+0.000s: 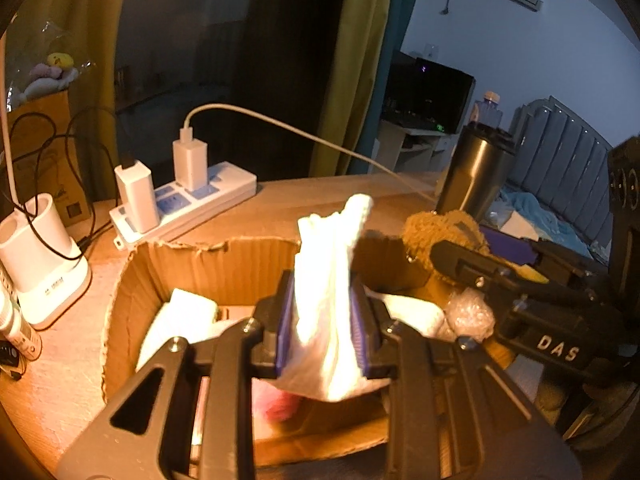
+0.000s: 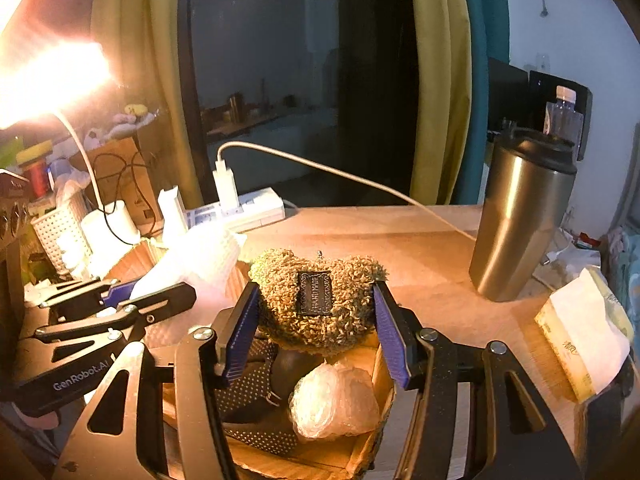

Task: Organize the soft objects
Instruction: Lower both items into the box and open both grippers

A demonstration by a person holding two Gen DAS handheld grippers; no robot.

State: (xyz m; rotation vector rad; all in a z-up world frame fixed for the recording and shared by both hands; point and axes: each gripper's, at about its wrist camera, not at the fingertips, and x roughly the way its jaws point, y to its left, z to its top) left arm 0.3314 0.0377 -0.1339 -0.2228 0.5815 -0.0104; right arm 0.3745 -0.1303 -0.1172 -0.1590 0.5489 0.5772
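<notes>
Left wrist view: left gripper [image 1: 326,320] pinches a white tissue [image 1: 328,280] above the box [image 1: 224,264], likely to drop it in. Right gripper [image 2: 316,320] clamps a brown plush [image 2: 316,300] over the box's right end, beside bubble wrap [image 2: 334,400].

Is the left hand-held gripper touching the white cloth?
Touching. The left wrist view shows the left hand-held gripper with both pads pressed on the white cloth.

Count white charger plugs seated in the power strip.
2. A square white charger block with a black cable sits at the near end of the white power strip; a white charger block with a white cable sits mid-strip. None seem hidden.
</notes>
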